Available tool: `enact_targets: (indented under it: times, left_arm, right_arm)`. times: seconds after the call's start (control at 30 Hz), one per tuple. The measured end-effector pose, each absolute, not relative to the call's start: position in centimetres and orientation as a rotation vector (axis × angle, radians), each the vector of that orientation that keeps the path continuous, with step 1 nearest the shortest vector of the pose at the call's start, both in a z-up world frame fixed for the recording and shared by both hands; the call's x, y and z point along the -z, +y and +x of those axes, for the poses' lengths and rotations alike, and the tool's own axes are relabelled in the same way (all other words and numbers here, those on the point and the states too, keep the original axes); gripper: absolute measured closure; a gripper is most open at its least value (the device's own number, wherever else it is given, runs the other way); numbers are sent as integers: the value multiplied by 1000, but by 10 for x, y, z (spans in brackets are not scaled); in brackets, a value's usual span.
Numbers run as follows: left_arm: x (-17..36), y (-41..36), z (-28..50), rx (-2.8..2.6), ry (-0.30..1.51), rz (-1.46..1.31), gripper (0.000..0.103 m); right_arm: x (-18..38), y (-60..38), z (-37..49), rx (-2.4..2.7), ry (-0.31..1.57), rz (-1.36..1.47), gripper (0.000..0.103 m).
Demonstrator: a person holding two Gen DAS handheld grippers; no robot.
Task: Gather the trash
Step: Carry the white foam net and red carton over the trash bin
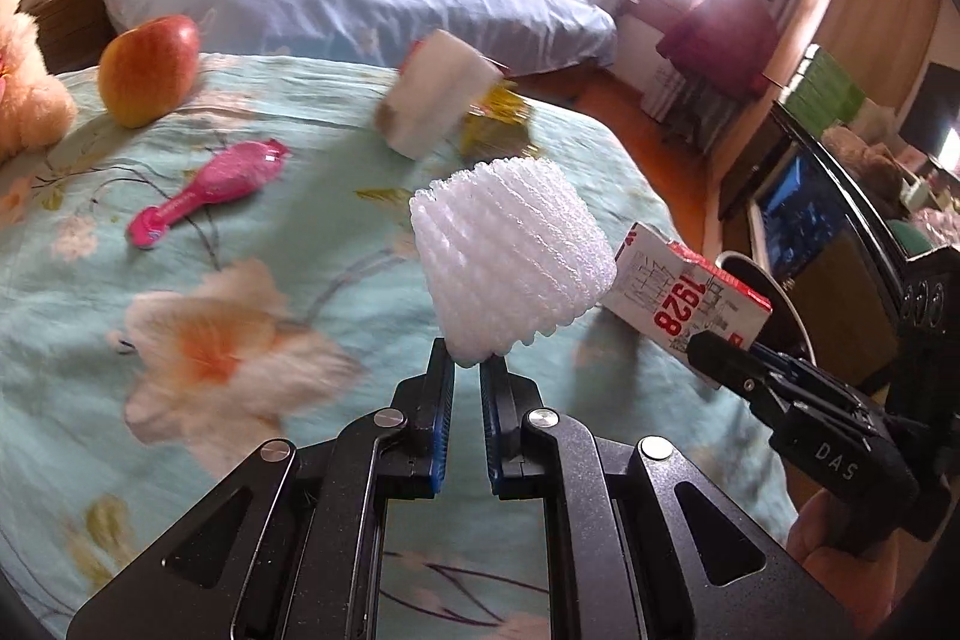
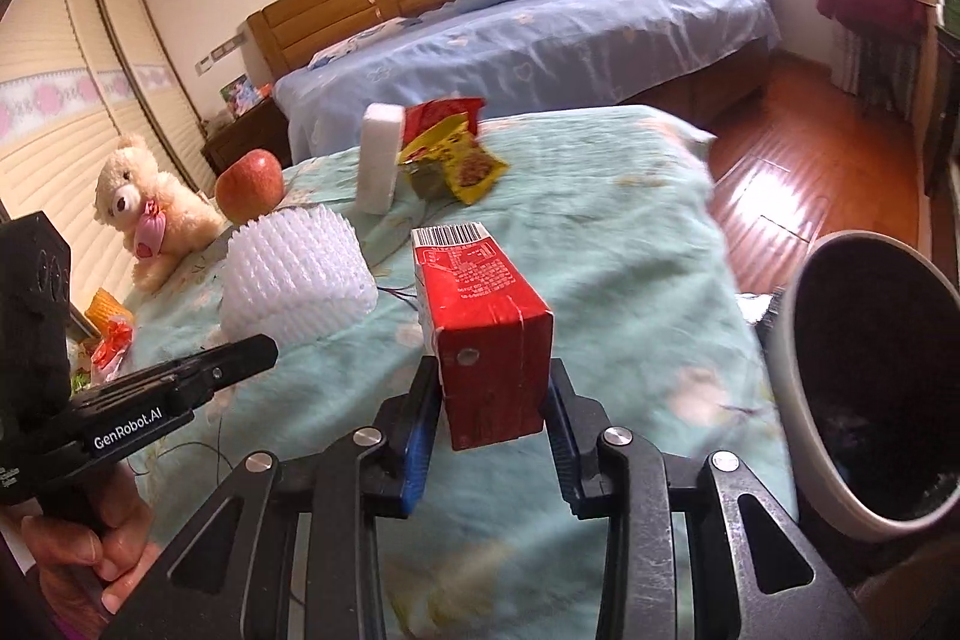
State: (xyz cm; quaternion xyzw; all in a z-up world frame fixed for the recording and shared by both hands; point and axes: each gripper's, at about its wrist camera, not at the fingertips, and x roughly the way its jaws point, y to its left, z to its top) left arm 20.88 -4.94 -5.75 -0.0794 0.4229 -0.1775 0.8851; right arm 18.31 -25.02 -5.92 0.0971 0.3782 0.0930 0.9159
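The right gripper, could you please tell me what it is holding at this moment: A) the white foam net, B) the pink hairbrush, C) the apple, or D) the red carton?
D: in the right wrist view the right gripper has both fingers pressed against the sides of the red carton, while the white foam net is pinched by the left gripper.
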Motion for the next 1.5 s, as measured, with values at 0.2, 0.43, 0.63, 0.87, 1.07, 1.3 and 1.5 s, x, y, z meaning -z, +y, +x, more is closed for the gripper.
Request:
enact_targets:
  times: [0.2,0.43,0.63,0.87,1.07,1.3,1.5]
  left_arm:
    - [55,-74,198,425,884,-142,95]
    - [53,-100,189,473,890,-109,95]
    - [53,-120,185,514,896,-85,95]
    - [50,-147,182,560,899,-54,95]
    - [49,-169,180,591,902,-29,95]
    - [49,-195,179,628,908,6,95]
    - [50,-214,179,651,919,27,95]
  right_arm:
    - [55,-273,164,-146,755,225,69]
    - [53,-295,146,-101,734,249,69]
    - [50,-314,134,-64,719,263,69]
    - [49,-332,123,-28,707,279,69]
    - [49,-349,113,10,698,296,69]
    - [49,-370,102,57,688,312,69]
    - [50,-384,96,92,683,316,69]
